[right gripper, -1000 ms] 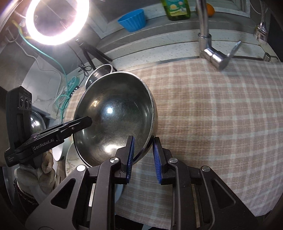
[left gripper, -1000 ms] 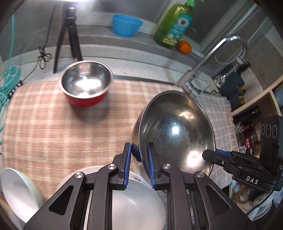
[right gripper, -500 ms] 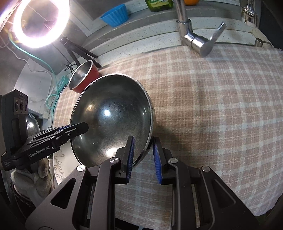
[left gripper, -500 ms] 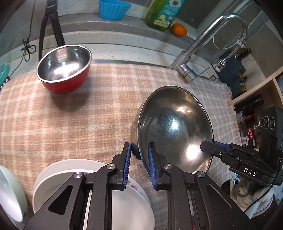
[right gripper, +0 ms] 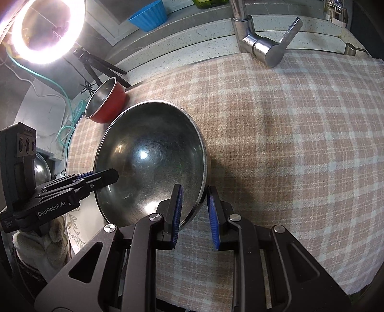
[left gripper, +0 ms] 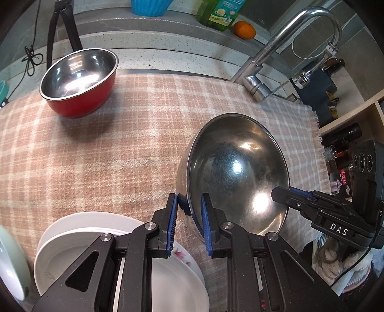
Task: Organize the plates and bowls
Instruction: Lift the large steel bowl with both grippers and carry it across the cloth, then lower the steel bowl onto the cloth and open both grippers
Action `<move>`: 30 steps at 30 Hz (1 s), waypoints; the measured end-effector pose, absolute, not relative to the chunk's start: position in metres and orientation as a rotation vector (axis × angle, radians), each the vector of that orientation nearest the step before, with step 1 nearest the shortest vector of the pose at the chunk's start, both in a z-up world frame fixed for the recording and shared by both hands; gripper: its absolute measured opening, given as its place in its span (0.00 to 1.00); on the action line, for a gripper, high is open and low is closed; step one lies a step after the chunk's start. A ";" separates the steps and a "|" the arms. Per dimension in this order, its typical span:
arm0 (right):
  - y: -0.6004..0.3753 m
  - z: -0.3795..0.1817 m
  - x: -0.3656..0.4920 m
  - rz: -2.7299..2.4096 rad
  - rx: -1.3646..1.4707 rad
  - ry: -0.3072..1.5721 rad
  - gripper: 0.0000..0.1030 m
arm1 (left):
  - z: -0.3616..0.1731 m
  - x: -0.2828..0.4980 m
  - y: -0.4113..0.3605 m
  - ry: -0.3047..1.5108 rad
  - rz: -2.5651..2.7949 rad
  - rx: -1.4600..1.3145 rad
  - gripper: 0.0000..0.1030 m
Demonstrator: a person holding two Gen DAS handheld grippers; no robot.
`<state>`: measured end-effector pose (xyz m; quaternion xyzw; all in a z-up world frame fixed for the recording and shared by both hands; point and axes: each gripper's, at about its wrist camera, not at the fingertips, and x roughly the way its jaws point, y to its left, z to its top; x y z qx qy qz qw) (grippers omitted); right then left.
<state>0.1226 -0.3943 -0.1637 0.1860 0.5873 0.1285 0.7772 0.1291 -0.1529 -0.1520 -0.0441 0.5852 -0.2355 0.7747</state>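
A large steel bowl (left gripper: 237, 172) is tilted low over the checked cloth (left gripper: 115, 148). My left gripper (left gripper: 189, 208) is shut on its near-left rim. My right gripper (right gripper: 193, 201) is shut on the opposite rim of the steel bowl (right gripper: 151, 163). The right gripper also shows in the left wrist view (left gripper: 285, 192), and the left gripper in the right wrist view (right gripper: 105, 175). A red bowl with a steel inside (left gripper: 79, 79) stands upright at the far left of the cloth, apart from both grippers. It also shows in the right wrist view (right gripper: 105, 100).
Stacked white plates (left gripper: 72, 230) lie under my left gripper, with a pale bowl (left gripper: 9, 261) to their left. A tap (left gripper: 264, 79) stands at the cloth's back right. A ring light on a tripod (right gripper: 45, 31), a blue cup (left gripper: 148, 6), a soap bottle (left gripper: 220, 14) and an orange (left gripper: 244, 29) line the back ledge.
Both grippers have carried the steel bowl forward and down toward the cloth. The red bowl and tap now look closer.
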 end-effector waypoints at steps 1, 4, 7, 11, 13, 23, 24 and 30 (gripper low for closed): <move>-0.395 -0.164 0.122 0.279 0.404 1.272 0.21 | -0.152 0.129 -0.153 1.267 -0.510 -0.096 0.17; -0.394 -0.164 0.122 0.277 0.401 1.271 0.21 | -0.153 0.129 -0.153 1.268 -0.514 -0.095 0.17; -0.393 -0.162 0.121 0.271 0.385 1.266 0.21 | -0.152 0.129 -0.153 1.268 -0.519 -0.088 0.17; -0.395 -0.160 0.123 0.271 0.381 1.262 0.22 | -0.149 0.127 -0.153 1.264 -0.522 -0.087 0.17; -0.396 -0.159 0.124 0.262 0.376 1.259 0.23 | -0.147 0.128 -0.152 1.260 -0.524 -0.089 0.17; -0.399 -0.138 0.121 0.242 0.364 1.180 0.24 | -0.130 0.128 -0.132 1.212 -0.505 -0.105 0.17; -0.398 -0.134 0.121 0.245 0.363 1.166 0.24 | -0.129 0.127 -0.129 1.208 -0.499 -0.110 0.17; -0.386 -0.107 0.123 0.289 0.333 1.103 0.28 | -0.119 0.125 -0.099 1.180 -0.461 -0.167 0.18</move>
